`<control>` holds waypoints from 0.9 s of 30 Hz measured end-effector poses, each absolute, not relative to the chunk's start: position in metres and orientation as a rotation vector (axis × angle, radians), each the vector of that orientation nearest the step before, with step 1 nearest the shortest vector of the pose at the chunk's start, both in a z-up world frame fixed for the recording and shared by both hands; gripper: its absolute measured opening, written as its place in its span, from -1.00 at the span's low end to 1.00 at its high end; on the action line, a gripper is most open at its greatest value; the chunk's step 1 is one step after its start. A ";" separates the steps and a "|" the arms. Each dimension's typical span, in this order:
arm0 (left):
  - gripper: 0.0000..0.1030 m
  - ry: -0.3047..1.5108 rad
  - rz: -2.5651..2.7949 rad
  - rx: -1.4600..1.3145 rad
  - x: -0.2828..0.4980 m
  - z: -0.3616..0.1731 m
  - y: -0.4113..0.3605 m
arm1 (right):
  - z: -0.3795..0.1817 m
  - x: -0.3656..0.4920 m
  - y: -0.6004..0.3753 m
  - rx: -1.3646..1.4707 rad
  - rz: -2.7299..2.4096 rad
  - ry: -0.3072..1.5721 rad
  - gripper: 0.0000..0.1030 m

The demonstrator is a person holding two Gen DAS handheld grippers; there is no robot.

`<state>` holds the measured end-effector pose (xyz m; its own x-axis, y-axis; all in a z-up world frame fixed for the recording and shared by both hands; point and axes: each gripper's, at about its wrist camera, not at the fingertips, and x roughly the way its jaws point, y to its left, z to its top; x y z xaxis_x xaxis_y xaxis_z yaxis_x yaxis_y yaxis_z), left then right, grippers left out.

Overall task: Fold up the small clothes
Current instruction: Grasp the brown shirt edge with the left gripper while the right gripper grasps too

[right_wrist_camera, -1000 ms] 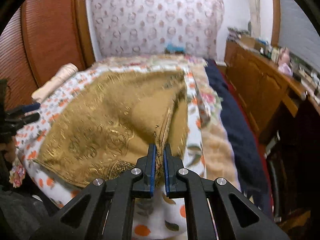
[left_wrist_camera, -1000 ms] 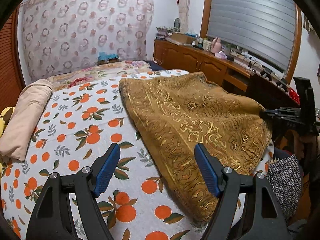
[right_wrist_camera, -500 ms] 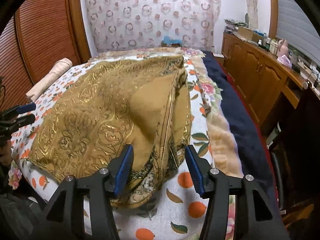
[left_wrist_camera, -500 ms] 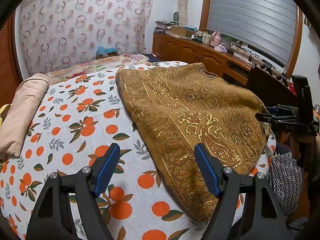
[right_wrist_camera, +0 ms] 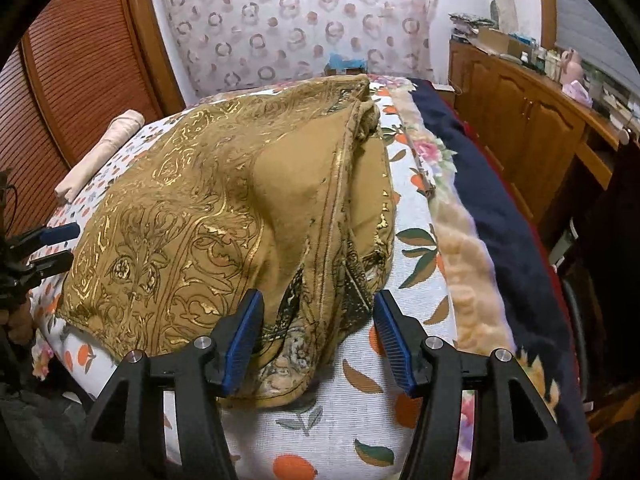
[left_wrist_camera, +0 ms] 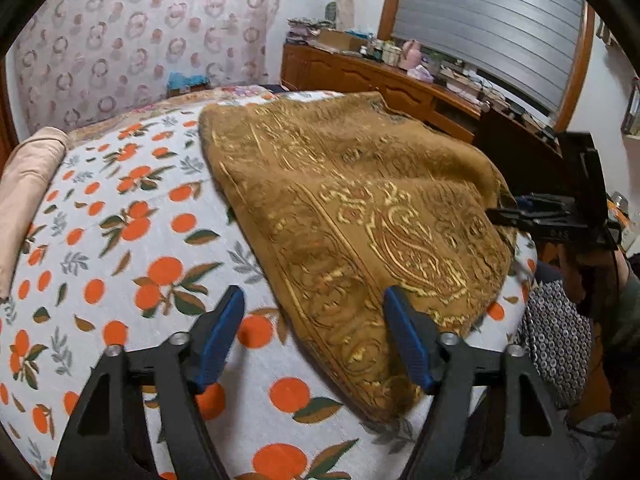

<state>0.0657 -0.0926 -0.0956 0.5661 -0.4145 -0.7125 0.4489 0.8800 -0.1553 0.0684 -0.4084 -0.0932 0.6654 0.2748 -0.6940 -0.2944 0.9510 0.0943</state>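
Note:
A mustard-gold patterned cloth [left_wrist_camera: 360, 208] lies spread on the bed, its near corner hanging toward the bed's edge. In the right wrist view the cloth [right_wrist_camera: 192, 232] shows a folded-over flap with a plain brown underside and bunched edges. My left gripper [left_wrist_camera: 316, 336] is open and empty, just above the cloth's near left corner. My right gripper [right_wrist_camera: 318, 338] is open and empty, straddling the cloth's bunched near edge. The right gripper also shows at the right of the left wrist view [left_wrist_camera: 532, 216], and the left gripper at the left of the right wrist view [right_wrist_camera: 52, 248].
The bed has a white sheet with orange fruit print [left_wrist_camera: 120, 240]. A rolled beige blanket [left_wrist_camera: 24, 196] lies at its far left. A navy blanket [right_wrist_camera: 492, 200] hangs along the right side. A wooden dresser [left_wrist_camera: 384, 80] with clutter stands against the window wall.
My right gripper opened and let go of the cloth's edge, which dropped onto the bed. My left gripper stayed open and shifted slightly over the near corner.

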 end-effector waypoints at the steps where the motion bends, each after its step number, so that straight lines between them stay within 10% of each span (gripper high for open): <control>1: 0.26 0.835 -0.515 0.044 0.065 -0.097 -0.093 | -0.094 0.068 -0.408 -0.028 0.322 0.779 0.15; 7: -0.01 0.874 -0.557 0.015 0.065 -0.109 -0.094 | -0.096 0.062 -0.401 -0.027 0.349 0.775 -0.13; 10: -0.25 0.875 -0.592 0.009 0.064 -0.110 -0.095 | -0.097 0.059 -0.400 -0.026 0.371 0.764 -0.62; 14: -0.86 0.864 -0.591 0.024 0.064 -0.107 -0.094 | -0.096 0.055 -0.400 0.016 0.377 0.742 -0.81; 27: -0.91 0.647 -0.620 -0.109 0.108 -0.016 -0.079 | -0.020 0.059 -0.410 0.104 0.462 0.494 -0.88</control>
